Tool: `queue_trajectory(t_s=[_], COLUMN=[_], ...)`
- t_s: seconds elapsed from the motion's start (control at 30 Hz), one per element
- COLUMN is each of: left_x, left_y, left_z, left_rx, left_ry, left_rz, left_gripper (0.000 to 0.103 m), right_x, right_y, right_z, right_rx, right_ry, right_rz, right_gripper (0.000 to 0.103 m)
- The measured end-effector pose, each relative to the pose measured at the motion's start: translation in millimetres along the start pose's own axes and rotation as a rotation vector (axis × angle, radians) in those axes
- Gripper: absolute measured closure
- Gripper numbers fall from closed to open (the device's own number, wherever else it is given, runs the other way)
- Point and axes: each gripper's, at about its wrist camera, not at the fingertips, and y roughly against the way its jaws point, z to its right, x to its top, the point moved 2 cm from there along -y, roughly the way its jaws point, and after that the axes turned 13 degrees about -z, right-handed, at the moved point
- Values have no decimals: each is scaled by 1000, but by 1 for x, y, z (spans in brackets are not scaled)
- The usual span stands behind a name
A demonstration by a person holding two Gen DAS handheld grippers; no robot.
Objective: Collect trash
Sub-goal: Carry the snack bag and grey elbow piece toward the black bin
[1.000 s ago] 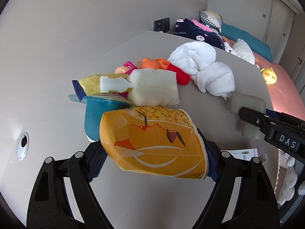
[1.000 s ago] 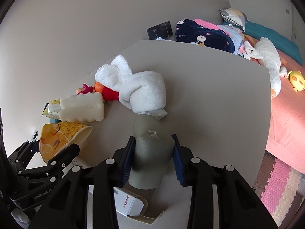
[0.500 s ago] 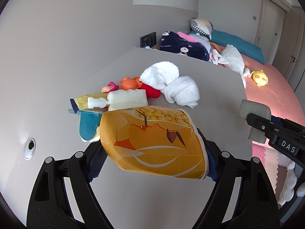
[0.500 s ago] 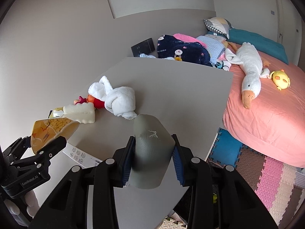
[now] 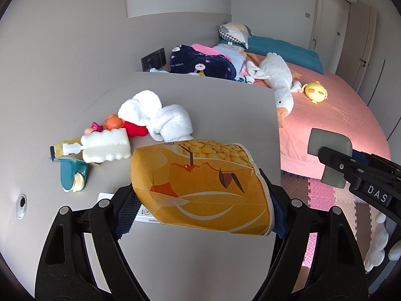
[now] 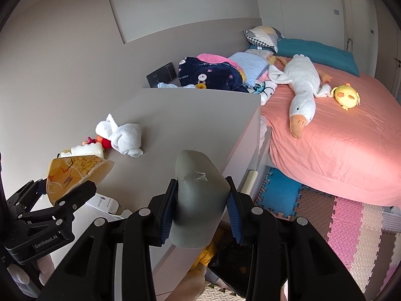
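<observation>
Left hand-held gripper (image 5: 200,200) clamped on an orange snack bag (image 5: 200,188) printed with corn kernels, both pads pressed into its sides, bag held up above the near part of the grey tabletop (image 5: 213,115). Right hand-held gripper (image 6: 203,208) pinching a grey cup-like piece (image 6: 198,198) between its blue pads, raised over the tabletop's right edge, with foam floor mats (image 6: 351,215) below. Farther left on the tabletop: a white squeeze bottle (image 5: 105,145) lying on its side, a yellow wrapper (image 5: 65,146) just behind it, a teal package (image 5: 71,175) near its nozzle end. Beyond those, small orange and red toys (image 5: 125,126) touching a bundled white towel (image 5: 160,118). White printed box (image 5: 142,210) partly hidden under the orange bag. Far right, a bed with a pink sheet (image 6: 338,145) carrying a white goose plush (image 6: 303,85), a yellow chick plush (image 6: 347,95) and a navy blanket (image 6: 208,75).
</observation>
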Motion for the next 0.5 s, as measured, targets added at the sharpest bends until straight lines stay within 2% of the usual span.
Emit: queue_trajectory(t_s=[0.5], left_x=[4], left_y=[-7], left_z=[74], left_rx=[-65], left_ry=[-110], left_rz=[-24], left_gripper=[22], right_x=[-13], right_y=[24], right_z=[71], right_rx=[-55], right_ry=[-110], right_rz=[28], right_gripper=[64])
